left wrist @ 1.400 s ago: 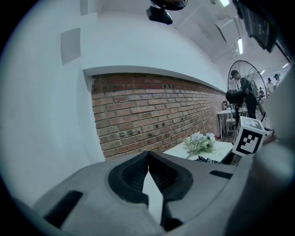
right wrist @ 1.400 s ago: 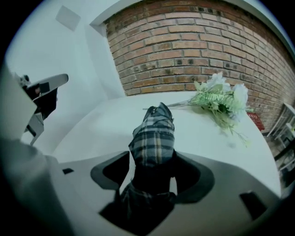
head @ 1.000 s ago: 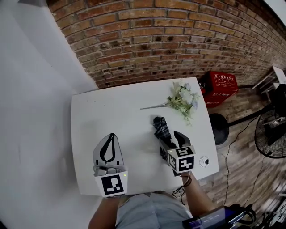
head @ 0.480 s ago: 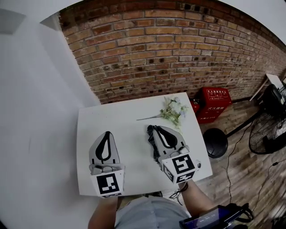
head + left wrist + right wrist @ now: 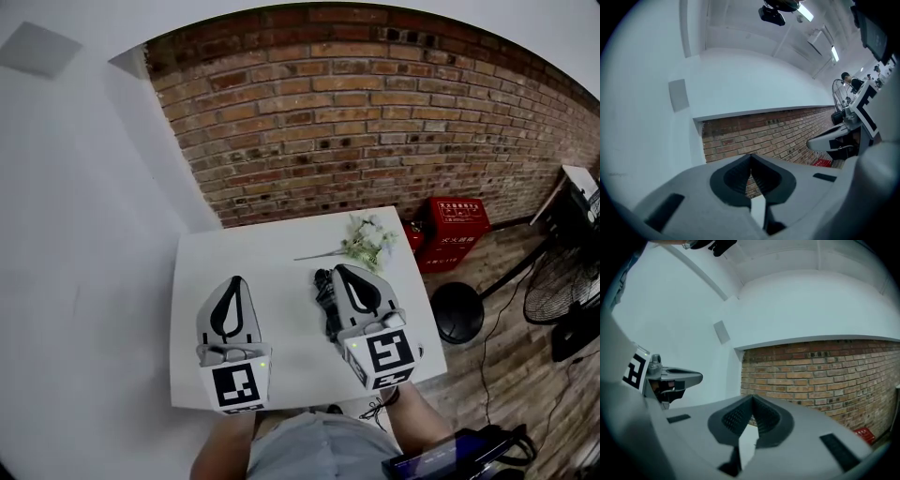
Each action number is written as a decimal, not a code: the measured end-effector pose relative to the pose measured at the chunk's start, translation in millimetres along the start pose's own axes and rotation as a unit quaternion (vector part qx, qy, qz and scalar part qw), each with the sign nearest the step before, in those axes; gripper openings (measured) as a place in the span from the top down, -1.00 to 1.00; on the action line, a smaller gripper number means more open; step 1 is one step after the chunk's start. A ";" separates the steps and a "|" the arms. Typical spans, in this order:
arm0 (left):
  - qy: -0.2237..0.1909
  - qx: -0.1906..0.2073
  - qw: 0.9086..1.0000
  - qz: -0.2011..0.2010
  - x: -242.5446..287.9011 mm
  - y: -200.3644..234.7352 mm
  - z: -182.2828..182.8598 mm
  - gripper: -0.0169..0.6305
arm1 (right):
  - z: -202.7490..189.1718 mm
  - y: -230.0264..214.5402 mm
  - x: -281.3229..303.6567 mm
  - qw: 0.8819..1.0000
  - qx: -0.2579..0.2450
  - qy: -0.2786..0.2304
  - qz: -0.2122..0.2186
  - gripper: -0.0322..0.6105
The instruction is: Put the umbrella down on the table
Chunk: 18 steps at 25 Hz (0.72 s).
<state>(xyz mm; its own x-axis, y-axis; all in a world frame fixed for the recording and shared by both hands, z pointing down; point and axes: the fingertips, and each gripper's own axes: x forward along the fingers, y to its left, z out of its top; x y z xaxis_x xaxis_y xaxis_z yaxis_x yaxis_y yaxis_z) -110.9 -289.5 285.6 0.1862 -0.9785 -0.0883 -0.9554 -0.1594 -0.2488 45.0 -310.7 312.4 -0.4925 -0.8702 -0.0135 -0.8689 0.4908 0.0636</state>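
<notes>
Umbrella [image 5: 324, 296] and right gripper [image 5: 344, 272] are not joined now. The right gripper's two jaws have just been closing. They sit tight together with nothing between them, and its own view looks level at the brick wall [image 5: 375, 112]. The left gripper [image 5: 234, 281] is pressed together too and holds nothing.

Seen from the head, the folded dark umbrella lies flat on the white worktop [image 5: 272, 267], just at 9 o'clock of the right gripper. Part of it is hidden under that gripper. Its long side runs from 12 o'clock to 6 o'clock, almost the same way the gripper points. The right hand is much nearer to it than the left hand. The left gripper is off at 9 o'clock of the umbrella, with bare worktop between them.

Past the umbrella, at about 1 o'clock, lies a bunch of pale flowers [image 5: 364, 246], close to it, though I cannot tell if they touch. A red box [image 5: 457, 228] stands on the floor at 2 o'clock, off the worktop.

I think the job is done, since the umbrella rests on the worktop and no gripper has it.
</notes>
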 end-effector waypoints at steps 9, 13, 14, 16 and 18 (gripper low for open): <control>-0.004 0.003 1.000 -0.003 -2.9 -5.6 -0.1 0.93 | 3.9 -1.1 -7.1 1.000 -0.009 -0.009 -0.009 0.89; -0.003 0.004 1.000 -0.002 -1.4 -7.5 0.7 0.93 | 6.3 -3.3 -7.7 1.000 -0.009 -0.012 -0.007 0.89; -0.003 0.004 1.000 -0.002 -1.3 -8.3 0.7 0.93 | 5.5 -3.8 -7.8 1.000 -0.008 -0.011 -0.006 0.89; -0.001 0.004 1.000 -0.002 -1.3 -8.7 -0.7 0.93 | 3.5 -3.4 -7.5 1.000 -0.007 -0.009 -0.006 0.89; 0.000 0.004 1.000 -0.002 -1.4 -8.9 -2.8 0.93 | 1.8 -2.8 -7.1 1.000 -0.006 -0.008 -0.006 0.89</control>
<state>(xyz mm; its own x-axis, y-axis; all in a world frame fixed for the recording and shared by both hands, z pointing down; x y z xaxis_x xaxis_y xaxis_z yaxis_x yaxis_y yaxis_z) -103.3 -287.1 290.6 0.1902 -0.9779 -0.0874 -0.9528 -0.1623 -0.2567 50.8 -305.8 310.5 -0.4837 -0.8748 -0.0296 -0.8737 0.4805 0.0762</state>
